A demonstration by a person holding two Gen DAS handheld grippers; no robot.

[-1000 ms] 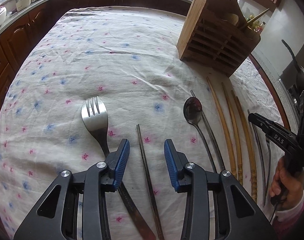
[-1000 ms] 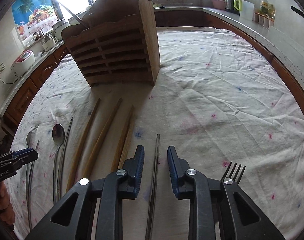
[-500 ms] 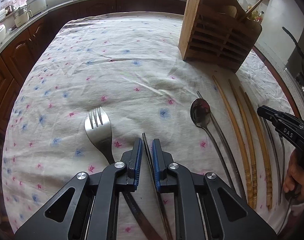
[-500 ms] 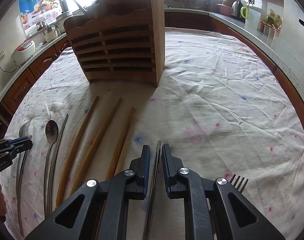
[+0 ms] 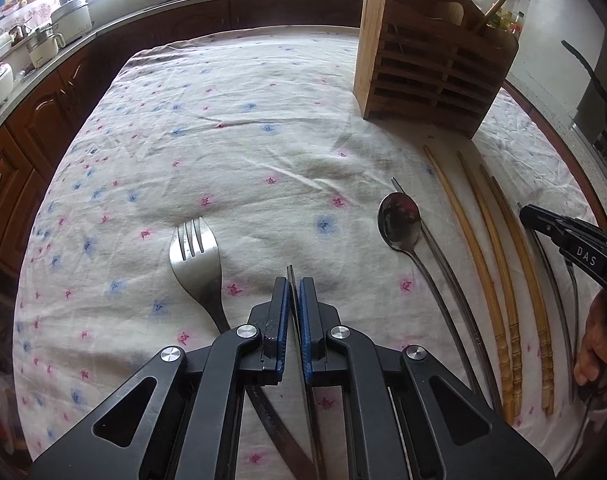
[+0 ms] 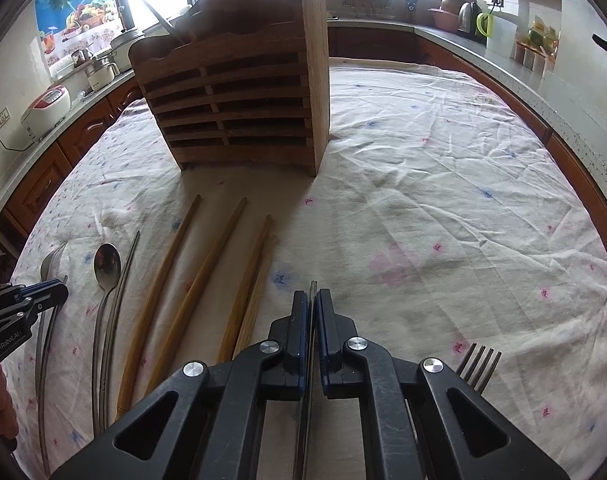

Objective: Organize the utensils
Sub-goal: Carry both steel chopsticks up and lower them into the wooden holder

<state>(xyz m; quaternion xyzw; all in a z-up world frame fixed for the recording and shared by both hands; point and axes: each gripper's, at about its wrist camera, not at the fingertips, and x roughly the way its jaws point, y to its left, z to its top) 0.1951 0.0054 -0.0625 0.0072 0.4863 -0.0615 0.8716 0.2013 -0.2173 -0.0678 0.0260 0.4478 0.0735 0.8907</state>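
My left gripper (image 5: 290, 285) is shut on a thin metal chopstick (image 5: 290, 272) whose tip pokes out between the blue pads. A steel fork (image 5: 195, 248) lies just to its left, and a spoon (image 5: 399, 220) and several wooden chopsticks (image 5: 477, 248) lie to its right. My right gripper (image 6: 312, 297) is shut on a second metal chopstick (image 6: 313, 286). Wooden chopsticks (image 6: 215, 264) lie to the left of it and a second fork (image 6: 479, 364) to the right. The slatted wooden utensil holder (image 6: 239, 100) stands upright ahead.
Everything lies on a flowered cloth (image 6: 443, 200) over the table. In the left wrist view the right gripper (image 5: 527, 214) and a hand (image 5: 599, 348) are at the right edge. Counters with pots (image 5: 69, 20) and a kettle (image 6: 469, 20) ring the table.
Both grippers went from open to shut, each closing onto the metal chopstick that lay between its fingers. Neither hand shifted; the left view tilted slightly.
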